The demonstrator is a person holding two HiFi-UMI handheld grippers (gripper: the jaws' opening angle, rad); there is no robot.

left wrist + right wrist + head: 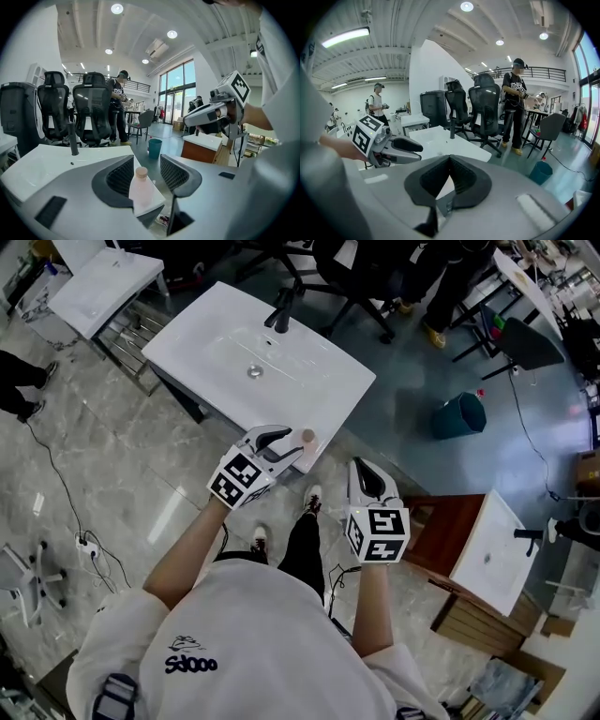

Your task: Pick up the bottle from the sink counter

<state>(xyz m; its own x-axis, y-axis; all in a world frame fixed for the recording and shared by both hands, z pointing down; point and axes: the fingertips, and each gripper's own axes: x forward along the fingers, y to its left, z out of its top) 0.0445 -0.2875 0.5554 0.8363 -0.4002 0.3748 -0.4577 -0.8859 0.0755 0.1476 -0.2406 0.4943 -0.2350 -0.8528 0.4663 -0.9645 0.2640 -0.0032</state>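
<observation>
Approach step. My left claw [146, 162] stands spread; the pink bottle [140, 190] is upright between its pads, not yet pinched, on the near corner of the sink counter [309, 381]. My right claw [449, 160] is pressed together, empty. Next, as I judge it: close squarely on the bottle's body, then lift.

sink counter [319, 395]: glossy white, smooth | bottle [139, 193]: frosted pink plastic | floor [112, 456]: polished stone tiles

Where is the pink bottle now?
In the head view, the bottle stands upright on the near corner of the white sink counter, right in front of the open left gripper.
</observation>
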